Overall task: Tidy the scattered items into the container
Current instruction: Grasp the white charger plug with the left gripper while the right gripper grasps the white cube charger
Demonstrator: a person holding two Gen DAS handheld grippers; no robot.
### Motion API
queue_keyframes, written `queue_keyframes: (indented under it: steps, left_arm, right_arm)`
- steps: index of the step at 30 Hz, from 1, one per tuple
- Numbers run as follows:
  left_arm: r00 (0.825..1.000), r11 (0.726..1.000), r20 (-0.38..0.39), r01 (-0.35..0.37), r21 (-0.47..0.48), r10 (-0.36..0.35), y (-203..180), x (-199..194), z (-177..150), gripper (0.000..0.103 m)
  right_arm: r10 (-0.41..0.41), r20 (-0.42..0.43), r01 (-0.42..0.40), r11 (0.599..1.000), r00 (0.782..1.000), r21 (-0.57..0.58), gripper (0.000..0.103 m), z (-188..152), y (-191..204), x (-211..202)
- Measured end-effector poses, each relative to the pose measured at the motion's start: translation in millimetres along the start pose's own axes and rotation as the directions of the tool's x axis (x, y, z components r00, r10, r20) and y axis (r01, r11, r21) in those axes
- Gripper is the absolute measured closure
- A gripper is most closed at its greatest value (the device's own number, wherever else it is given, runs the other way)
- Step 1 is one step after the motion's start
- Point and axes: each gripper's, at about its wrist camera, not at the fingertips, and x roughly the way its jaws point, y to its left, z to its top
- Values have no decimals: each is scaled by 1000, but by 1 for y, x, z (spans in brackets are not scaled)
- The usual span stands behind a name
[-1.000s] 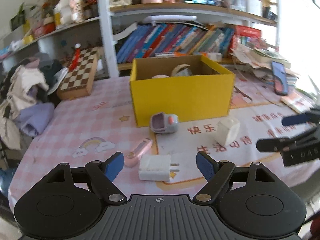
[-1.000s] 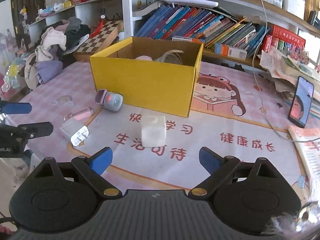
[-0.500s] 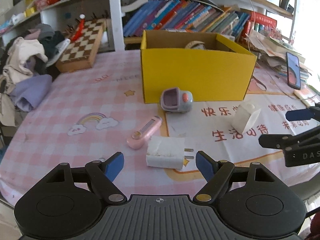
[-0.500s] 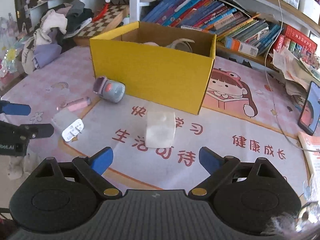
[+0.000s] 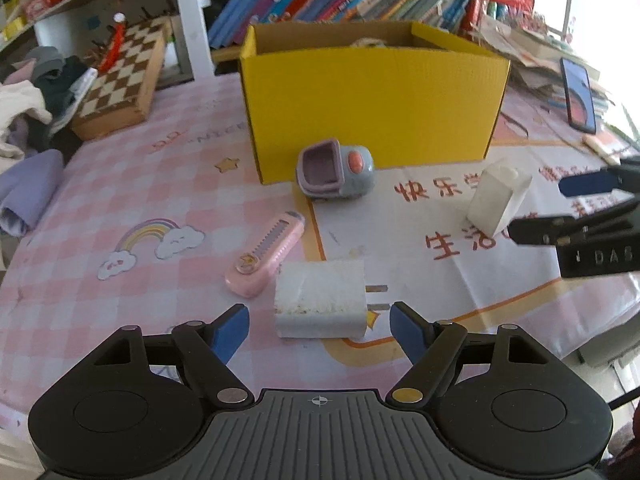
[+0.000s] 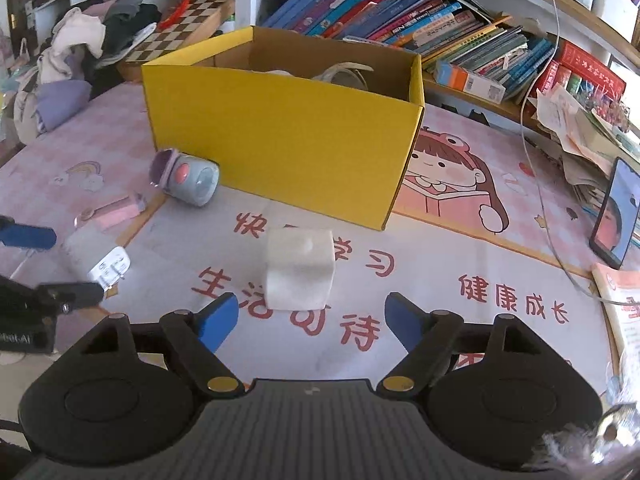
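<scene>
A yellow cardboard box (image 5: 372, 104) (image 6: 288, 140) stands open on the pink mat, with items inside. My left gripper (image 5: 319, 330) is open, its jaws level with a white plug charger (image 5: 320, 300) (image 6: 96, 258) just ahead. A pink utility knife (image 5: 266, 258) (image 6: 114, 212) lies left of the charger. A grey-purple toy (image 5: 336, 168) (image 6: 186, 176) lies in front of the box. My right gripper (image 6: 311, 322) is open, just short of a white block (image 6: 300, 268) (image 5: 498, 196).
A chessboard (image 5: 120, 80) and a clothes pile (image 5: 24, 92) lie at the left. Books fill the shelf (image 6: 400, 16) behind. A phone (image 6: 614, 212) leans at the right by paper stacks and a cable (image 6: 536, 152).
Both grippers have moved forward and lower. The charger now sits close between the left jaws and the white block close to the right jaws. Nothing was grasped.
</scene>
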Motion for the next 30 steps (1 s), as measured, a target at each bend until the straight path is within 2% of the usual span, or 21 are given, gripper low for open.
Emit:
queue_keyframes:
  steps: [12,24,27,30]
  left_arm:
    - [999,999,-30,34,36,-33,-1,13,6,30]
    - [999,999,-18,36,38,-35,-3,16,8,32]
    - [999,999,-15,36,39,-36,-4,17,8,37]
    - [999,999,-7,39,24,-39,-3,13,8,38]
  right_arm:
    - [6,-20,-6,1000,1000,-7,34,10,2,18]
    - [3,-22,-3,1000,1000,-1,42,15,0,31]
    - [38,-22,-38,999,999,-7,58,14,0,29]
    - [47,-22,-47,999,999,-19,64,14,2,26]
